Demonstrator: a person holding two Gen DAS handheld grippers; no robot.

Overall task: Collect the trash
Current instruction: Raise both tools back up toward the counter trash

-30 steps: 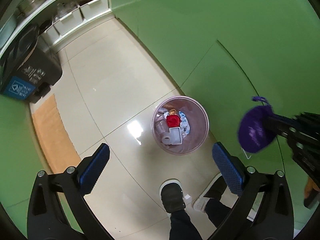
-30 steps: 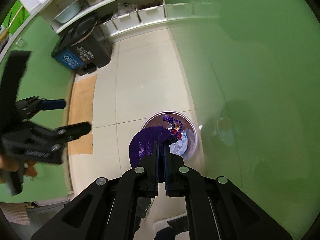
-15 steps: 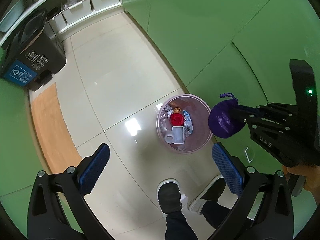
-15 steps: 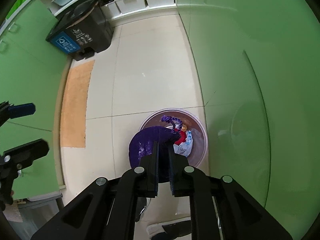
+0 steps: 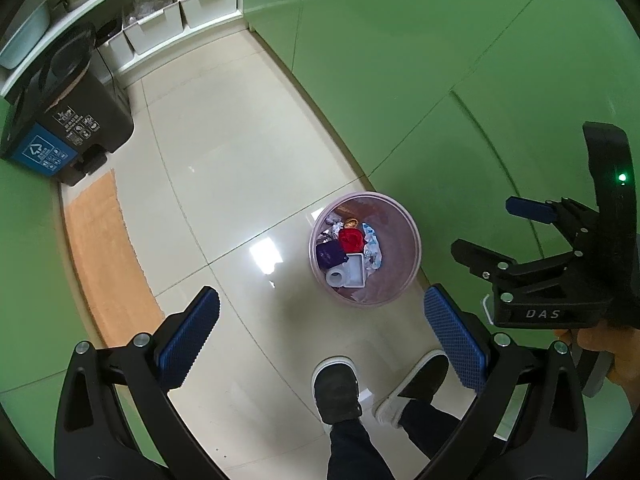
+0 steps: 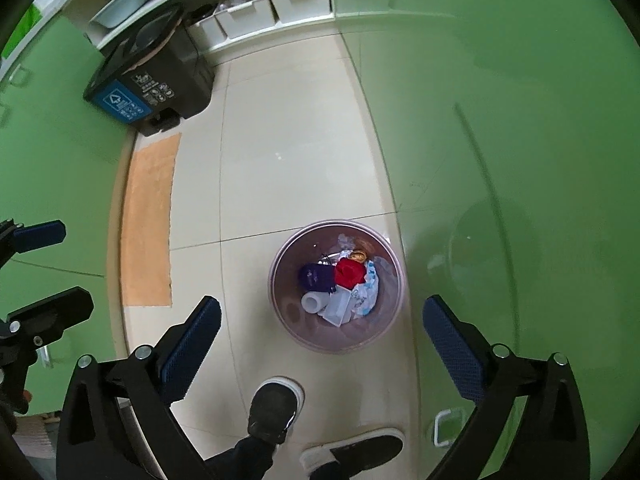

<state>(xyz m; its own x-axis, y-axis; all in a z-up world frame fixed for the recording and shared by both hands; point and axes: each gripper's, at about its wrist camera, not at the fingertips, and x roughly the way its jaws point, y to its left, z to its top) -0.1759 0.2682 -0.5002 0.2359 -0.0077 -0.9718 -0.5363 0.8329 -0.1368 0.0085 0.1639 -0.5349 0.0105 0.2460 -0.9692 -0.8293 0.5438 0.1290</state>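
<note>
A round pink trash bin [image 5: 404,280] [image 6: 384,336] stands on the tiled floor by the green cabinet. Inside lie a purple pouch [image 5: 330,253] [image 6: 316,277], a red item [image 5: 351,240] [image 6: 349,273], a white box, a small roll and crumpled wrappers. My left gripper [image 5: 318,330] is open and empty, high above the floor just before the bin. My right gripper [image 6: 320,332] is open and empty above the bin; it also shows in the left wrist view [image 5: 496,228], to the right of the bin.
A black recycling bin with a blue label [image 5: 68,120] [image 6: 152,84] stands at the back left. An orange mat [image 5: 104,256] [image 6: 148,220] lies along the left cabinet. White storage boxes [image 5: 180,16] sit on a low shelf. The person's shoes [image 5: 336,392] are below the grippers.
My right gripper opened and let go of the purple pouch, which dropped into the pink bin. Both grippers shifted slightly over the bin.
</note>
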